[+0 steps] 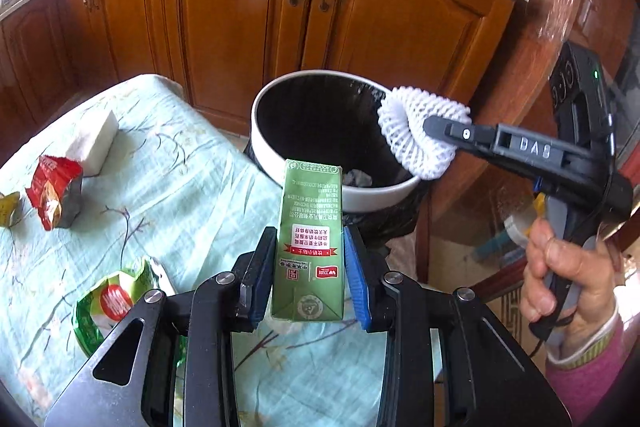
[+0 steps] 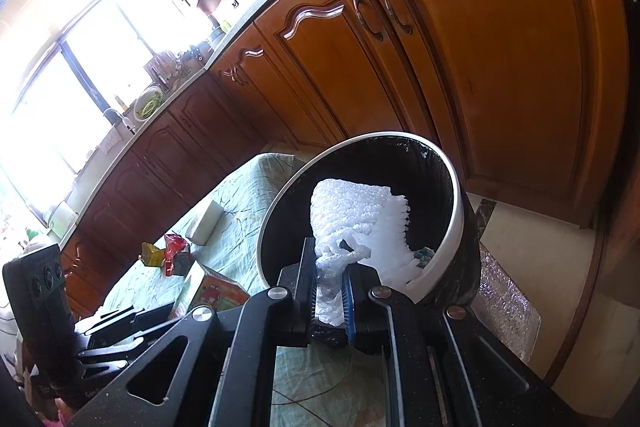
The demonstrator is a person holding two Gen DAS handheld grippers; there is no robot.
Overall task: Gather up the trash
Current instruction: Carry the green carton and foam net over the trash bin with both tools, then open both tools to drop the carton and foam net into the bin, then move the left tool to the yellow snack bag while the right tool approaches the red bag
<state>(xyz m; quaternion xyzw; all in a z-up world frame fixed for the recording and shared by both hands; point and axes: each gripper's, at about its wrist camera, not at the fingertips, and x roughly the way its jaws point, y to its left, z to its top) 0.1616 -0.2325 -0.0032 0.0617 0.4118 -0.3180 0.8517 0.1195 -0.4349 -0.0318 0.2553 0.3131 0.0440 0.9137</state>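
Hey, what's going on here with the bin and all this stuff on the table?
Someone is clearing trash with a handheld gripper in each hand. The left gripper is shut on a green carton, held over the table's edge in front of the trash bin. The right gripper is shut on a white foam net, held over the bin's opening, not yet dropped. A red snack wrapper, a green wrapper and a white block lie on the tablecloth.

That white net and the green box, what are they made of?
The net looks like soft foam mesh: matte white, open puffy loops, bending where the tool pinches it. The box seems coated paperboard: crisp folded edges, printed faces, slight sheen.
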